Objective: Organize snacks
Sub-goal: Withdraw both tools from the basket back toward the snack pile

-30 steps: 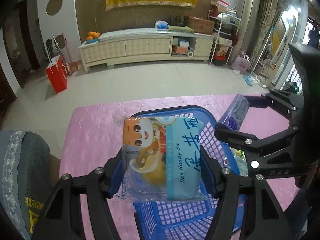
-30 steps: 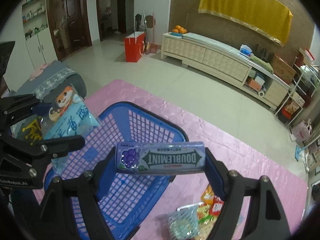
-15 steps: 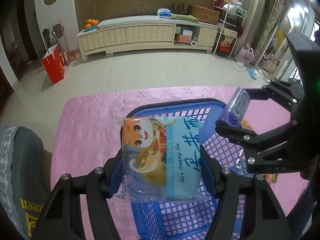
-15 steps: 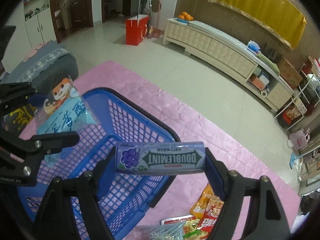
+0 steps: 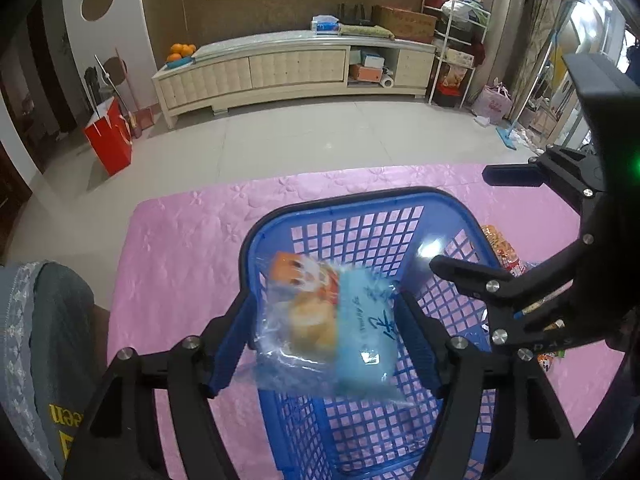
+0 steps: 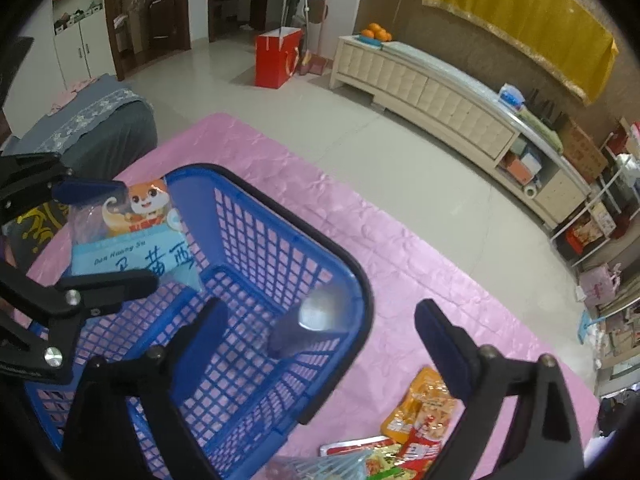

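Note:
A blue mesh basket (image 5: 360, 196) stands on the pink cloth. My left gripper (image 5: 322, 344) hovers over its near end, and its jaws are opening. The light-blue fox snack packet (image 5: 328, 320) is blurred and tilted as it slips down between the fingers, free of the pads. From the right wrist view the packet (image 6: 136, 232) shows at the basket's left end. My right gripper (image 6: 320, 336) is over the basket's right side, jaws opening wide. The purple Doublemint gum pack (image 6: 308, 324) is a blur as it drops into the basket (image 6: 280, 216) below them.
Several loose snack packets (image 6: 420, 420) lie on the pink cloth (image 5: 180, 260) to the right of the basket. A grey cushioned seat (image 5: 40, 320) sits at the table's left edge. Beyond the table are tiled floor, a red bag and a long cream cabinet.
Both grippers sank over the basket and opened. The gum pack left the right jaws and falls into the basket. The snack packet slid down and tilted out of the left jaws.

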Demonstrator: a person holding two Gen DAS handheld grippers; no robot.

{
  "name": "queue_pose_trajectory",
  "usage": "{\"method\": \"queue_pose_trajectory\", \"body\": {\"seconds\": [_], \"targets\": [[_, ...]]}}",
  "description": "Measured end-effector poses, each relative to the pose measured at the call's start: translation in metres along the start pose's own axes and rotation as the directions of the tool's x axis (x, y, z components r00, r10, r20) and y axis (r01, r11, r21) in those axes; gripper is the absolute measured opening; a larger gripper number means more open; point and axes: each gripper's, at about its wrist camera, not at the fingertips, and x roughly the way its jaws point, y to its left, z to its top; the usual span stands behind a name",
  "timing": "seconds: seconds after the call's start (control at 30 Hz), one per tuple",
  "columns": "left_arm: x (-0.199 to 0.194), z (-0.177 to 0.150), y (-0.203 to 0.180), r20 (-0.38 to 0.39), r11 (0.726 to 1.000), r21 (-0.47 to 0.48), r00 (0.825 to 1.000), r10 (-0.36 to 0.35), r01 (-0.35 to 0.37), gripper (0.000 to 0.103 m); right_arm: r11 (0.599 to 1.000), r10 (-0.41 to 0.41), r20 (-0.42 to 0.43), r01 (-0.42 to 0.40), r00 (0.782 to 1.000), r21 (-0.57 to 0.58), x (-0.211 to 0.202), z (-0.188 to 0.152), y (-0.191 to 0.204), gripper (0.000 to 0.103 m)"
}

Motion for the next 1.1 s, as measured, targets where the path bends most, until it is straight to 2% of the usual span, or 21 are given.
{"method": "queue_pose_trajectory", "body": {"seconds": [0.1,0.17,0.27,0.4,0.83,1.1], "targets": [[-0.003,0.0,0.002,0.003,1.0,-0.007,1.0,-0.016,0.016,0.074,0.999,0.002,-0.007,-0.002,1.0,0.04,-0.005,-0.003,-0.006,0.097],[-0.007,0.002,0.005,0.008,0.999,-0.037,1.0,-0.003,0.003,0.075,0.997,0.009,-0.011,-0.009,1.0,0.072,-0.009,-0.006,-0.011,0.097],[-0.016,0.001,0.007,0.019,0.997,-0.068,1.0,-0.022,0.023,0.075,0.995,0.011,-0.003,-0.011,1.0,0.104,-0.024,-0.013,-0.015,0.097],[-0.037,-0.006,0.001,0.045,0.998,-0.056,0.999,-0.013,0.016,0.075,0.992,-0.002,0.011,0.0,1.0,0.123,-0.048,-0.021,-0.015,0.097],[-0.125,-0.04,-0.056,0.132,1.0,0.015,0.991,-0.026,0.024,0.075,0.981,-0.048,0.095,0.028,0.994,0.193,-0.149,-0.062,-0.01,0.097],[-0.145,-0.056,-0.1,0.15,0.997,0.07,0.987,-0.048,0.038,0.075,0.973,-0.076,0.099,0.052,0.992,0.223,-0.179,-0.107,-0.015,0.097]]}}
